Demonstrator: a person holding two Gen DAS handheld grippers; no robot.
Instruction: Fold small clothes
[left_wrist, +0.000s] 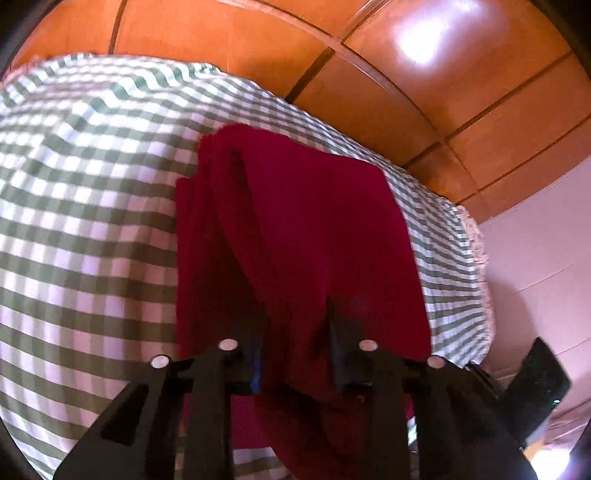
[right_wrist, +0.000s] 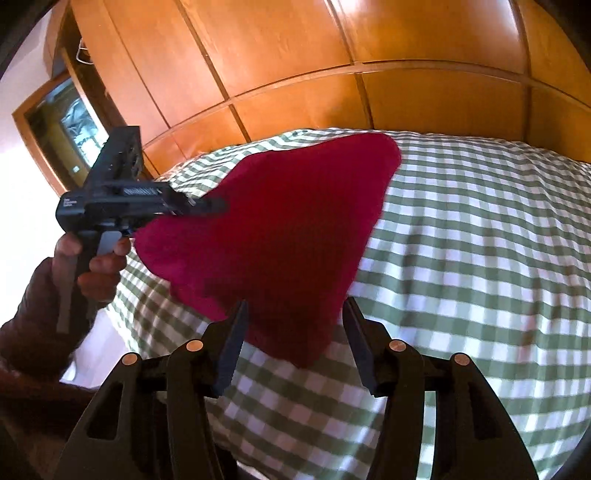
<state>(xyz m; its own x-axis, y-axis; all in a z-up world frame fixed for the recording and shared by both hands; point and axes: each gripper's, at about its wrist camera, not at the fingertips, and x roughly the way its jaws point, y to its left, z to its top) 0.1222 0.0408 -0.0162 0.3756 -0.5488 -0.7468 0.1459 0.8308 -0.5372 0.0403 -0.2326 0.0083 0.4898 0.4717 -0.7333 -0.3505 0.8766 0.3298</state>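
A dark red cloth is lifted off a bed with a green-and-white checked cover. In the left wrist view the cloth hangs between my left gripper's fingers, which grip a bunch of it. In the right wrist view the red cloth is stretched in the air. The left gripper holds its left edge. My right gripper has its jaws apart around the cloth's near corner; whether they pinch it I cannot tell.
Orange wooden wardrobe panels stand behind the bed. The checked cover spreads to the right. A doorway with a window is at far left. A pale wall is beside the bed.
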